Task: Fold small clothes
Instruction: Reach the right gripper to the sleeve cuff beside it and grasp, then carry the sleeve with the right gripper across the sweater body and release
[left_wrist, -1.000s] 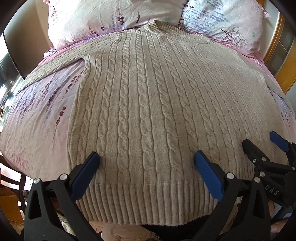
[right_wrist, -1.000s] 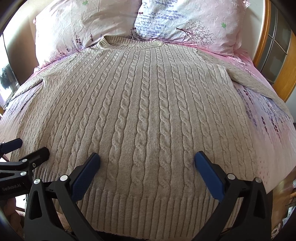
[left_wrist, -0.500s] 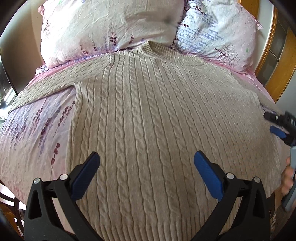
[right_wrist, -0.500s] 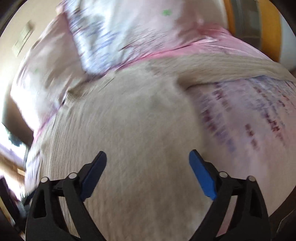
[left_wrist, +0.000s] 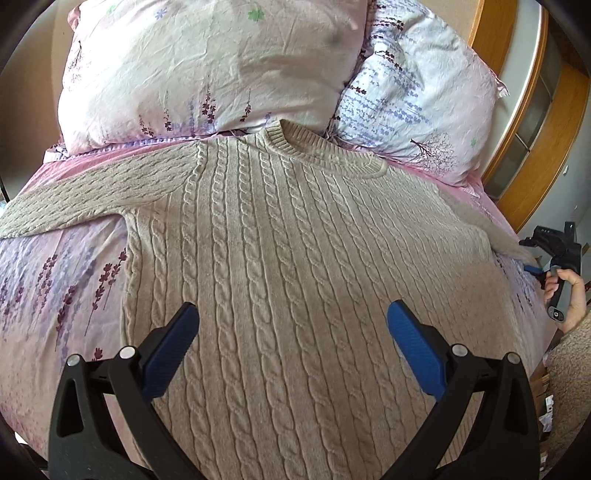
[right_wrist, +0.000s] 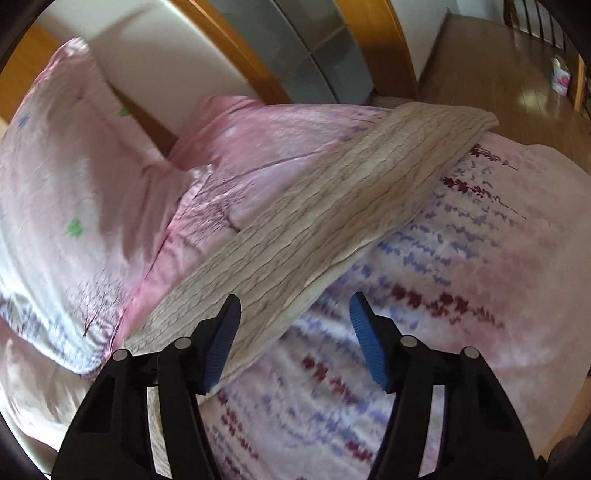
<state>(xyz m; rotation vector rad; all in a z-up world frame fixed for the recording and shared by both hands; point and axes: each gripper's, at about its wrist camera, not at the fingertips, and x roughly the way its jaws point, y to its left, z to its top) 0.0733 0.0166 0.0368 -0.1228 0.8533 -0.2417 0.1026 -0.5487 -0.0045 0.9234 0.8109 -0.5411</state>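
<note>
The bed (left_wrist: 55, 280), covered in a pink sheet printed with purple lavender sprigs, carries everything. At its head edge lie two crumpled floral pillows (left_wrist: 207, 70). Spread flat across the middle is the beige cable-knit sweater (left_wrist: 295, 266), collar toward the pillows, one sleeve stretched toward each side edge, nothing folded yet.

A second ago both my tools hung side by side over the sweater's hem. Since then my right gripper (right_wrist: 293, 338) has swung out to the bed's right edge and rolled over, so it now looks along the right sleeve (right_wrist: 332, 206). That tells me the first fold is starting with this sleeve. Its jaws are closing; the sleeve's lower edge lies between them, though the picture is blurred and I think the pads are not yet pressing on it.

My left gripper (left_wrist: 291, 347) hovers over the sweater's body with jaws wide apart, holding nothing.

I see no containers here.
</note>
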